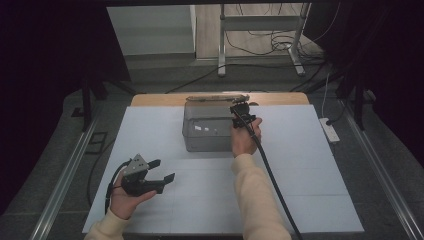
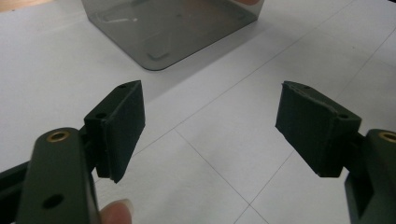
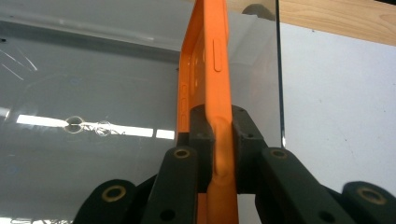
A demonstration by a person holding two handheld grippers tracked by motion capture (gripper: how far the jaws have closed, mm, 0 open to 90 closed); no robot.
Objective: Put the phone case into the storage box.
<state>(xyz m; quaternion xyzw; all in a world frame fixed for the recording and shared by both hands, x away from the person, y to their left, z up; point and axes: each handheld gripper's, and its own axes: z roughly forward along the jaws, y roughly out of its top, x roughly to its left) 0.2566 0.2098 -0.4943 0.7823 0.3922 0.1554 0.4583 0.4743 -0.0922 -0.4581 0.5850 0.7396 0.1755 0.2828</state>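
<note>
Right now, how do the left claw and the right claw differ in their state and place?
The left claw is open with nothing between its pads, while the right claw is shut on an orange phone case. The left claw is over the bare white table, apart from the clear box; the right claw is at that box. Both have black jaws.

The left gripper (image 2: 210, 123) has its two black jaws wide apart, with nothing between them. They hang over the white tabletop (image 2: 224, 154). A grey box (image 2: 173, 25) sits ahead, by the far edge.
</note>
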